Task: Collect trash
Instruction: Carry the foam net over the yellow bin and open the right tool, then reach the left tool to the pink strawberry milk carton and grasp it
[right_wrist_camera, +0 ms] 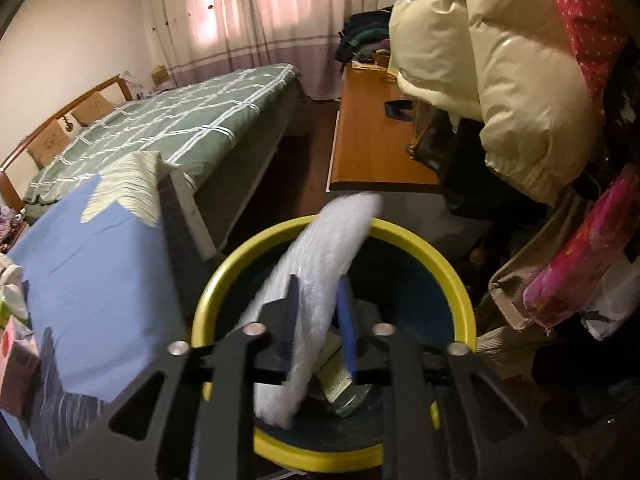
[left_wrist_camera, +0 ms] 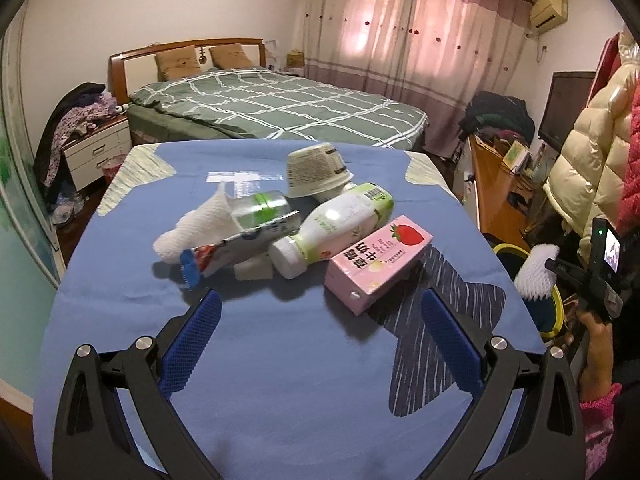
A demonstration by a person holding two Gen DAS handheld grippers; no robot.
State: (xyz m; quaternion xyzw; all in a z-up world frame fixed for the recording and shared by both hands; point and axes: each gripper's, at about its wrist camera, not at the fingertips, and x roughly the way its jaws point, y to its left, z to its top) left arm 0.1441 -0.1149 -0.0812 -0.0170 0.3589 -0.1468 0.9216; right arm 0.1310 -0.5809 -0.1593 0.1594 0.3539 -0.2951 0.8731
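A pile of trash lies on the blue cloth table (left_wrist_camera: 280,360): a pink strawberry milk carton (left_wrist_camera: 378,262), a white and green bottle (left_wrist_camera: 332,228), an upturned paper cup (left_wrist_camera: 318,170), a blue and white wrapper (left_wrist_camera: 240,246) and a white foam net (left_wrist_camera: 196,224). My left gripper (left_wrist_camera: 320,316) is open just in front of the pile, touching nothing. My right gripper (right_wrist_camera: 318,306) is shut on another white foam net (right_wrist_camera: 320,264) and holds it over the yellow-rimmed bin (right_wrist_camera: 240,256), which has a bottle inside. The held net also shows in the left wrist view (left_wrist_camera: 536,272).
The bin (left_wrist_camera: 558,312) stands off the table's right edge. A green bed (left_wrist_camera: 280,100) lies behind the table. A wooden desk (right_wrist_camera: 372,140) and hanging coats (right_wrist_camera: 500,60) are to the right. A nightstand with clothes (left_wrist_camera: 92,140) stands far left.
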